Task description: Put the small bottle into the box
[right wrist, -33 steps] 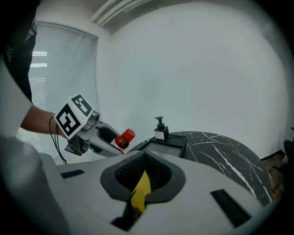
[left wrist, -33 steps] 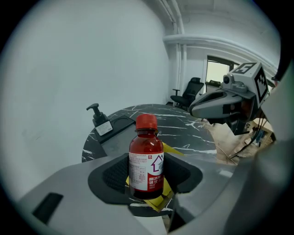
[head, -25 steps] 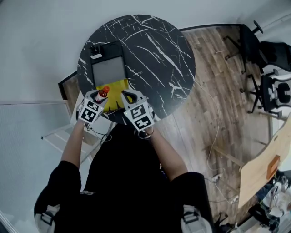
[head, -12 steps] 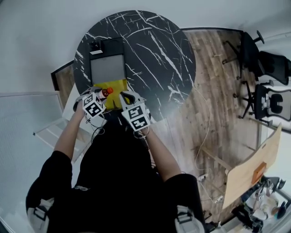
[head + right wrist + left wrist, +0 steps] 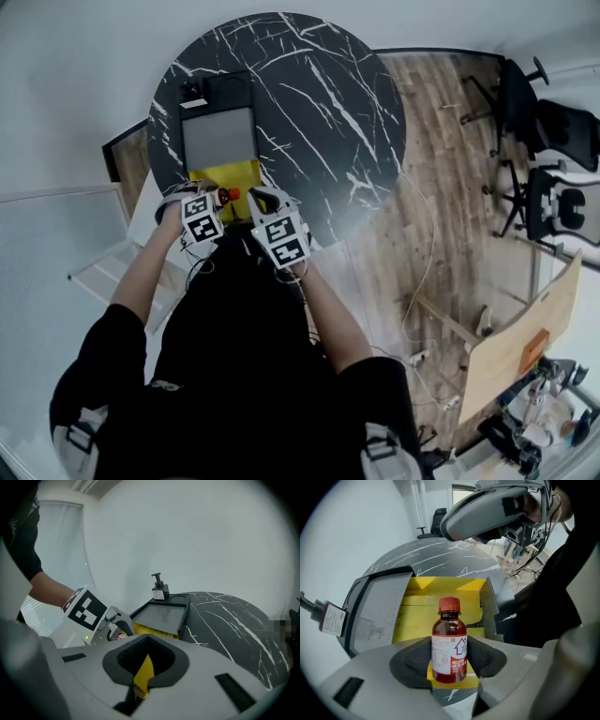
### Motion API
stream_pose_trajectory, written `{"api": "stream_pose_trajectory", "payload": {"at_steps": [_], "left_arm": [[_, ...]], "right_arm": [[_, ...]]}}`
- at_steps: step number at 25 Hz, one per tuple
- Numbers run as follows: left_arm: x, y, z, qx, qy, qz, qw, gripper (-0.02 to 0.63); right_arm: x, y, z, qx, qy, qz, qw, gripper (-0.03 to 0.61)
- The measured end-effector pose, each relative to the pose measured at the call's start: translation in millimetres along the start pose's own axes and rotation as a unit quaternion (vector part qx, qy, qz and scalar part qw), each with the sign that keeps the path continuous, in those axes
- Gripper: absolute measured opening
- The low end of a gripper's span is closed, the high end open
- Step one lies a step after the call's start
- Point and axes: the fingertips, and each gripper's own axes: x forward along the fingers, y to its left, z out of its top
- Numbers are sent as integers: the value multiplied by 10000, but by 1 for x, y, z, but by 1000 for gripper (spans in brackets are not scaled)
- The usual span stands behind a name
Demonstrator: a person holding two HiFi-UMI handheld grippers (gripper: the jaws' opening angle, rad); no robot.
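Note:
The small brown bottle [image 5: 449, 648] has a red cap [image 5: 229, 195] and a white and red label. It stands upright between the jaws of my left gripper [image 5: 449, 660], which is shut on its body. The box [image 5: 440, 604] lies just beyond it, open, with a yellow inside [image 5: 223, 175] and a grey lid panel [image 5: 218, 140] folded back. The bottle hangs at the box's near edge. My right gripper [image 5: 144, 667] is shut on a yellow flap [image 5: 143, 670] of the box at its near right side. In the head view the left gripper [image 5: 208, 208] and right gripper [image 5: 270, 211] sit close together.
The round black marble table [image 5: 319, 112] carries the box at its near left. A small black pump bottle [image 5: 159, 588] stands at the far end of the lid. A white wall rises to the left. Office chairs [image 5: 553, 141] and wood floor [image 5: 450, 206] lie to the right.
My left gripper has carried the bottle a little right, from the box's left rim toward its yellow inside. The right gripper has kept its hold on the flap.

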Motion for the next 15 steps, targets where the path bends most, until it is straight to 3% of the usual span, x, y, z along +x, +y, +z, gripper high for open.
{"api": "stream_pose_trajectory", "payload": {"at_steps": [15], "left_arm": [[13, -25, -10, -41, 174, -258, 9995, 216]], "right_arm": [[5, 3, -22, 103, 234, 72, 9996, -3]]}}
